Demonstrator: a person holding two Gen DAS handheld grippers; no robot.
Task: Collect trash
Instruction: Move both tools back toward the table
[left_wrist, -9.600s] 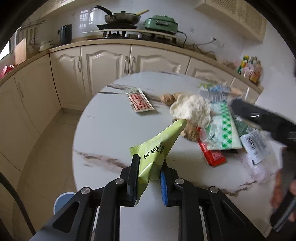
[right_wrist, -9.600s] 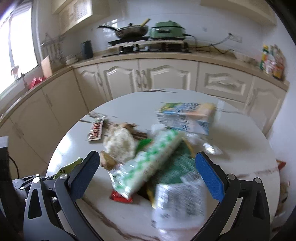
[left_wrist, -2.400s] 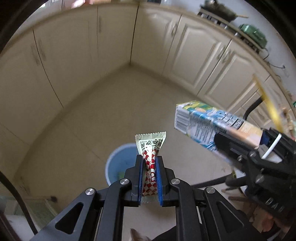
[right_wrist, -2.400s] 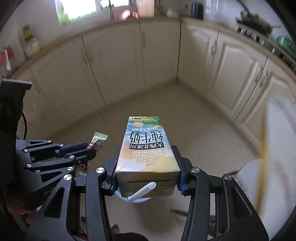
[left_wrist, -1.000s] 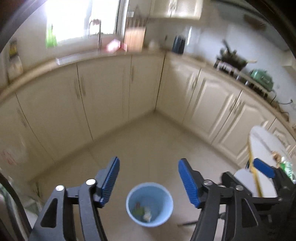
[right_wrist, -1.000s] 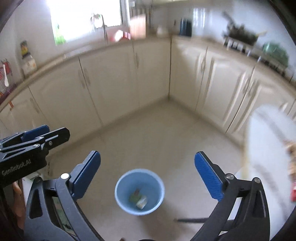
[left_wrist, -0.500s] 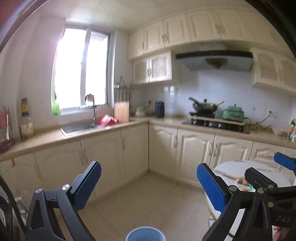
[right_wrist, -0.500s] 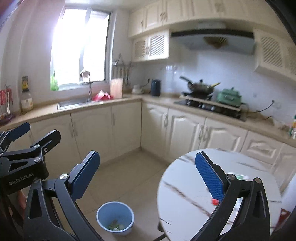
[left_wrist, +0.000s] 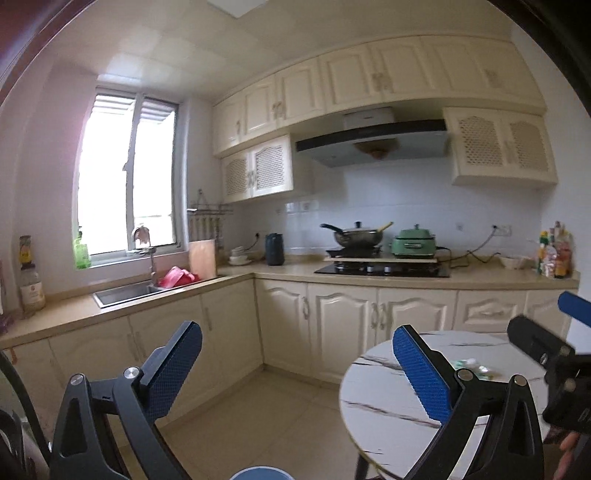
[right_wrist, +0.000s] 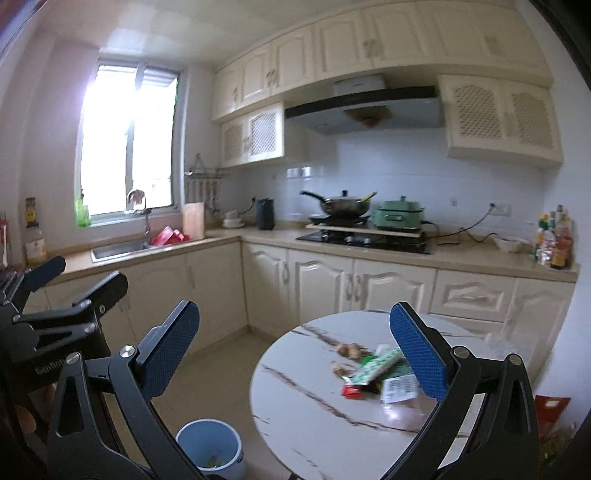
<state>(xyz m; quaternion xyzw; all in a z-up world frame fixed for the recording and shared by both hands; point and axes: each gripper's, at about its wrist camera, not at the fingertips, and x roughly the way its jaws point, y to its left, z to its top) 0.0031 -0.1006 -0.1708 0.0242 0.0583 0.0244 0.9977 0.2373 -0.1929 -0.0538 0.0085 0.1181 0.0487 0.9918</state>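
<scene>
Right wrist view: our right gripper (right_wrist: 293, 339) and left gripper (left_wrist: 295, 363) gape wide, both empty; wrappers (right_wrist: 373, 369) litter the round table (right_wrist: 314, 417) lower right, blue bin (right_wrist: 210, 446) bottom centre-left.

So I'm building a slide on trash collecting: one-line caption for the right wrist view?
Right tool open and empty, facing wrappers on the round table, blue bin below.

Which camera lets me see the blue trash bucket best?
The right wrist view. There the blue bucket stands on the floor beside the round table, with its rim, wall and some scraps inside in sight. The left wrist view catches only a sliver of its rim at the bottom edge.
</scene>
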